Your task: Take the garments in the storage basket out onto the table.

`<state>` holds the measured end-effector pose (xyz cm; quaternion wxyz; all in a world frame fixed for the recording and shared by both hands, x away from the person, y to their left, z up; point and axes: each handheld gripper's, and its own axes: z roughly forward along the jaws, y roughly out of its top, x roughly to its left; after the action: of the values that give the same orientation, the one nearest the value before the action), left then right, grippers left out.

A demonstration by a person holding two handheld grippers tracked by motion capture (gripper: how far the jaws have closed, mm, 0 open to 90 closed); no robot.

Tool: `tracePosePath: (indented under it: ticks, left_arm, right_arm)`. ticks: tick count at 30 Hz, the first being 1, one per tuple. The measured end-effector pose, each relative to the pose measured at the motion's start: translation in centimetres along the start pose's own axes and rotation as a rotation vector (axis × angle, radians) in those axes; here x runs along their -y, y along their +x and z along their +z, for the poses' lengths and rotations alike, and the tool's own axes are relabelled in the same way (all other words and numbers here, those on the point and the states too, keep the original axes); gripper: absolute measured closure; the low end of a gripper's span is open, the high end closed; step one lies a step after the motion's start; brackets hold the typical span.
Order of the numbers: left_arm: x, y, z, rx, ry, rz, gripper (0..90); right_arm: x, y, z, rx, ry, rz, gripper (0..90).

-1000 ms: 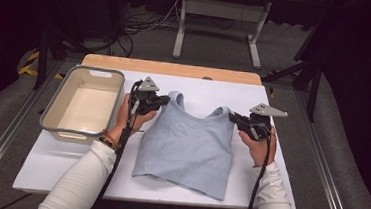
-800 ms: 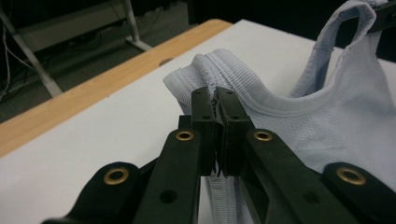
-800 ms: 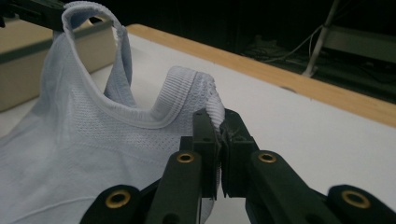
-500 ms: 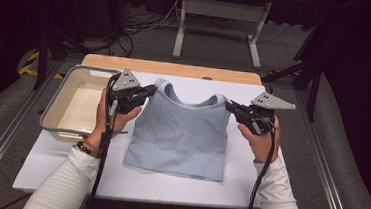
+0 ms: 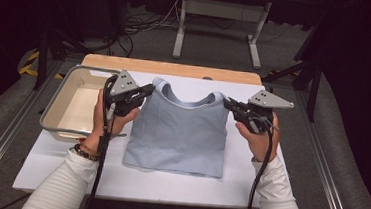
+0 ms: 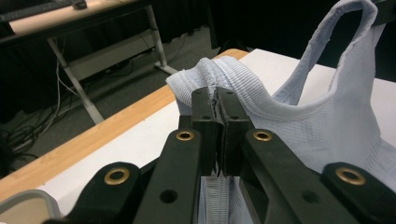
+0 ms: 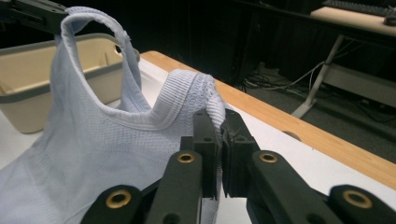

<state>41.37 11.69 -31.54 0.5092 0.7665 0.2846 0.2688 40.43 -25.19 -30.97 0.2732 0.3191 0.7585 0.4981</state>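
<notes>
Pale blue ribbed fabric makes up the tank top (image 5: 176,131), which is held up by its two shoulder straps above the middle of the white table (image 5: 247,182), its hem trailing on the tabletop toward the near edge. The left gripper (image 5: 147,89) pinches the strap nearest the table's left edge; in the left gripper view its black jaws are pressed together with the bunched strap (image 6: 219,77) caught between the tips of the left gripper (image 6: 217,100). The right gripper (image 5: 227,104) grips the other strap toward the right edge, and in the right gripper view its jaws are likewise closed on the folded knit band (image 7: 201,91) at the right gripper (image 7: 219,123) tips. Between the two grips the neckline sags in a shallow curve, and the garment's body hangs fairly flat and square. A beige bin (image 5: 54,119) with a grey rim sits at the table's left edge, just beside the left hand (image 5: 109,118) and apart from the cloth. A strip of bare wood (image 5: 176,68) runs along the table's far edge.
</notes>
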Motion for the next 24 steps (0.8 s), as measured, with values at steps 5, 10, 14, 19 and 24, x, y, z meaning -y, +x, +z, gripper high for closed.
tracePosePath:
  ticks: [5,10,14,19,24]
  left_arm:
    - [-0.4,-0.6,-0.7,0.001,-0.014,0.023,87.5]
    - [0.0,-0.4,-0.2,-0.009,-0.003,0.012,87.5]
    - [0.2,-0.2,0.3,-0.021,0.0,0.006,87.4]
    - [0.1,-0.2,0.4,-0.049,-0.006,0.009,87.3]
    - [0.1,0.3,1.0,-0.077,0.009,0.018,87.1]
  right_arm:
    - [-0.4,0.8,-1.1,-0.008,-0.018,-0.014,85.9]
    - [-0.1,0.6,-0.7,0.004,-0.001,-0.012,85.9]
    - [0.1,0.3,-0.1,0.014,0.006,0.002,85.8]
    - [-0.3,0.5,0.5,0.04,0.007,-0.01,85.8]
    - [-0.7,0.6,1.2,0.05,0.012,0.001,85.4]
